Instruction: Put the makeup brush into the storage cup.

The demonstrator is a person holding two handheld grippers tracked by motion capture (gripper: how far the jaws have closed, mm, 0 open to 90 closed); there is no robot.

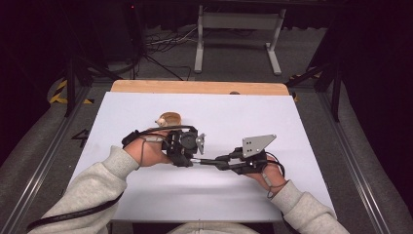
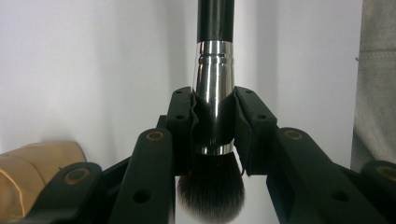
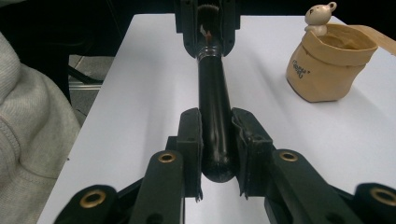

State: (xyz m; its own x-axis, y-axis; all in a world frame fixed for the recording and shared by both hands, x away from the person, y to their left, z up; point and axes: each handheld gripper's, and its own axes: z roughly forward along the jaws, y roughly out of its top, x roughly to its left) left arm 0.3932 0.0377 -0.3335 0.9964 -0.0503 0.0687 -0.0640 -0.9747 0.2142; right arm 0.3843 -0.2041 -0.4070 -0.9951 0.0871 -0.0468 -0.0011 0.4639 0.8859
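Pouch (image 1: 169,118) of tan, soft kraft-like material with a rolled rim and a small cream bear charm sits at the left-centre of the high view, on the white table sheet (image 1: 146,190), just beyond the left gripper (image 1: 192,146) and partly hidden behind it. Moving right along that frame, a black-handled makeup brush (image 1: 207,161) with a silver ferrule and dark bristles spans the gap between the two tools, its long axis running nearly level across the middle of the picture, bristle end at the left, handle end at the right. In the left gripper view the jaws are clenched on the shiny ferrule (image 2: 214,93), the bristle tuft (image 2: 211,186) poking out at the bottom centre toward the camera, and the tan pouch (image 2: 32,172) showing in the lower left corner. At the right, the right gripper (image 1: 225,161) grasps the rounded butt of the handle (image 3: 215,154), jaws pressed to both sides, and its view looks up the brush to the left gripper (image 3: 208,23) at top centre, with the pouch (image 3: 327,67) in the upper right of the frame, open mouth up. So the brush is held at both ends, and the pouch lies off to the side of the bristle end, not along the brush's axis. Likely the left hand (image 1: 148,151), being nearer, must swing the brush round toward the pouch mouth once one grip lets go.
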